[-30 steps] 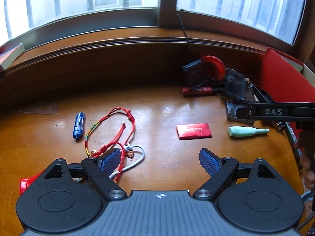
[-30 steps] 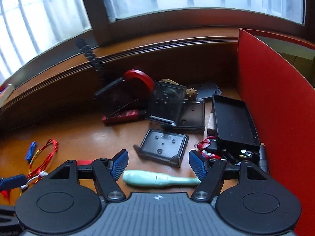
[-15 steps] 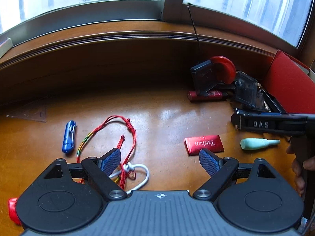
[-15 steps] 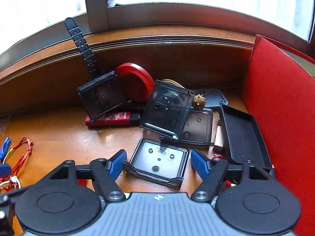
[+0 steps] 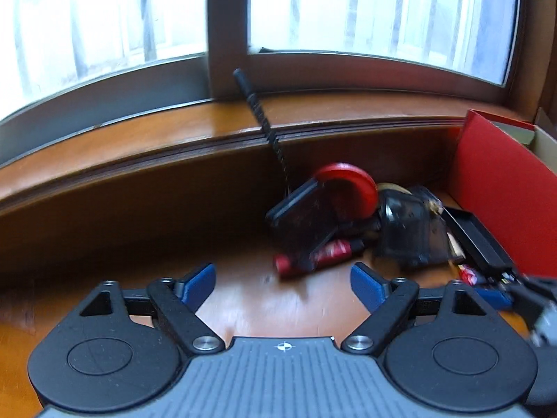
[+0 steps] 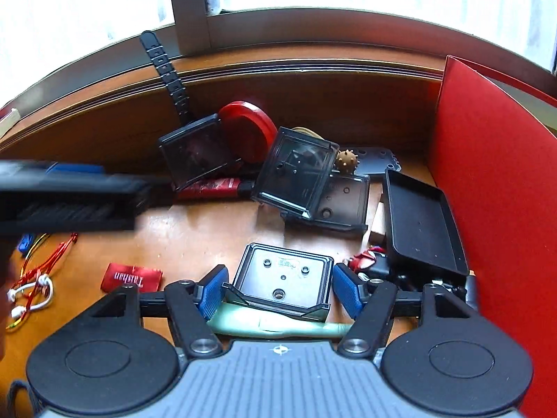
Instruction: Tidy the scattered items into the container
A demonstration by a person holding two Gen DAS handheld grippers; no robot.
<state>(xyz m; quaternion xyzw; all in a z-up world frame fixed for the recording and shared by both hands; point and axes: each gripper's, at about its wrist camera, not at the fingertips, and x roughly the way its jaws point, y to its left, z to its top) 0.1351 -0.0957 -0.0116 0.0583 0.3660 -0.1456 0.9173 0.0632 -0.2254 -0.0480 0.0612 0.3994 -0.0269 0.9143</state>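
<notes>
My right gripper (image 6: 280, 289) hovers low over the desk with its jaws closing. A dark plastic lid (image 6: 282, 280) shows between the blue pads, which do not press on it. A mint green bottle-shaped piece (image 6: 278, 325) lies crosswise under the fingers' base. A black tray (image 6: 421, 223) stands to the right. My left gripper (image 5: 282, 278) is blurred, its jaws closing on nothing, facing a red tube (image 5: 313, 257) and a red disc (image 5: 351, 184). Left on the desk lie a red packet (image 6: 132, 277), a red string bracelet (image 6: 45, 261) and a blue clip (image 6: 26, 244).
A tall red board (image 6: 487, 209) walls off the right side. Dark plastic cases (image 6: 296, 170), a spiky brown ball (image 6: 347, 162) and a black strap (image 6: 167, 73) crowd the back by the window ledge. The left gripper's body (image 6: 69, 198) crosses the right wrist view at the left.
The left wrist view swung right, from the bracelet and packet to the pile, and its jaws narrowed. The left gripper now crosses the right view, where the mint piece shows again.
</notes>
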